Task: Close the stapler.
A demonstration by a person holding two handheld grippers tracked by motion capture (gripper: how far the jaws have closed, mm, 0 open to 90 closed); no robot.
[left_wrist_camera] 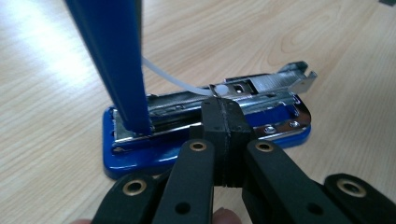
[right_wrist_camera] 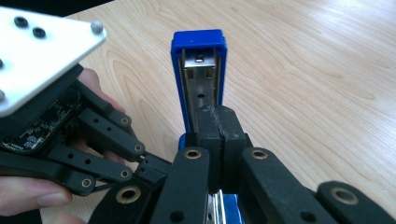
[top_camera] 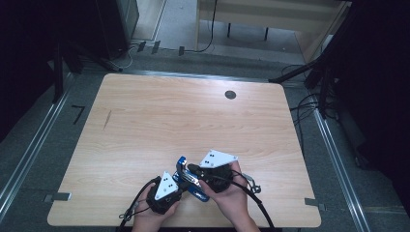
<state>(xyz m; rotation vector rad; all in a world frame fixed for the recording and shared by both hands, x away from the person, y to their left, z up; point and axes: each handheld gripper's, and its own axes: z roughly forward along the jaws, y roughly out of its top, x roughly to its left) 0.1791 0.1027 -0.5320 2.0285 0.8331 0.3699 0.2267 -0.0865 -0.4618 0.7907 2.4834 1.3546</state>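
stapler: blue one [top_camera: 191,182], sitting on the near edge of the table [top_camera: 193,116], swung wide open. Base flat on the wood, blue lid [right_wrist_camera: 198,70] standing up, metal staple channel [left_wrist_camera: 261,91] bare and lying along the base.

handling, my guess: small but dense for its size, all hard plastic and steel, nothing squishy. The hinge is the floppy bit, so the lid will swing if I only pin the base. Painted plastic looks slick, the metal edges less so.

where I'd grab: across the narrow sides of the base to hold it down, and the lid by its side walls, not the open channel or that thin white strip [left_wrist_camera: 173,79] running into it.

left gripper [left_wrist_camera: 223,122]: jaws pressed together, nothing between them, tips right at the magazine, touching or just short, can't tell.

right gripper [right_wrist_camera: 219,126]: jaws also together and empty, nosed up against the inside of the raised lid.

hands: both down at the table's front edge, grippers close enough to nearly bump.

rest of table: a dark round grommet [top_camera: 230,94] far off near the back.
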